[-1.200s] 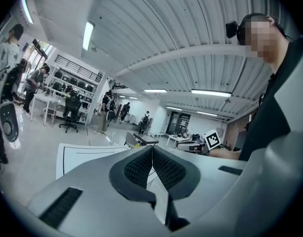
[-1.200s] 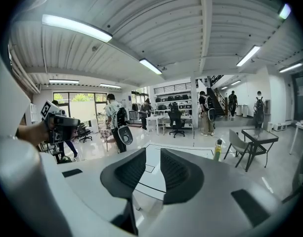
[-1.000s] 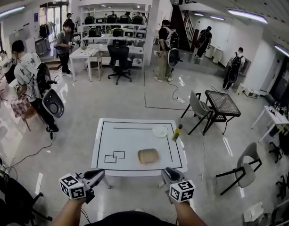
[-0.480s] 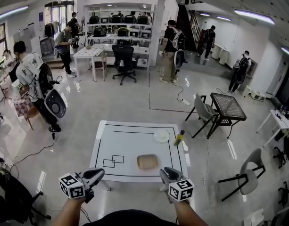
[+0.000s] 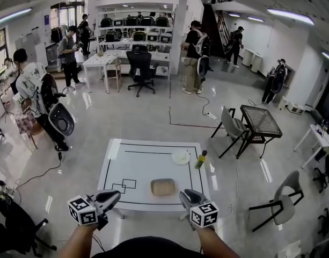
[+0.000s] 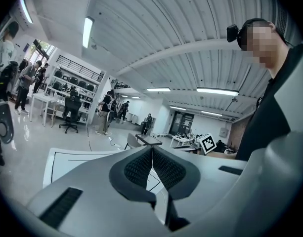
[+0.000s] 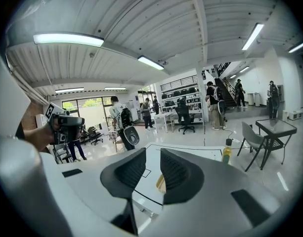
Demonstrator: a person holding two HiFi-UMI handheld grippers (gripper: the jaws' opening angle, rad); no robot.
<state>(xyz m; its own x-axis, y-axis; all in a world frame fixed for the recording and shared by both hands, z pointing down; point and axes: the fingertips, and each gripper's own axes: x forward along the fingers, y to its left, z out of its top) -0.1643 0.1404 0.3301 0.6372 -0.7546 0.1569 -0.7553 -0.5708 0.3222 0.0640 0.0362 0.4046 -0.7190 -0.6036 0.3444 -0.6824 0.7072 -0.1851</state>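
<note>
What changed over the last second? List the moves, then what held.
The person stepped closer: the table and its tan tray sit nearer both grippers, and the tray now shows between the right gripper's fingers in its own view. Nothing was grasped or released. The left gripper's fingers stay together, the right's slightly apart.

The head view looks forward and steeply down from high behind the left gripper (image 5: 114, 196) and right gripper (image 5: 184, 195), well back from the near edge of the worktop (image 5: 153, 163). Both gripper views sit low before that edge. The left faces up and rightward across it; the right faces its far edge. All three share the worktop.
</note>
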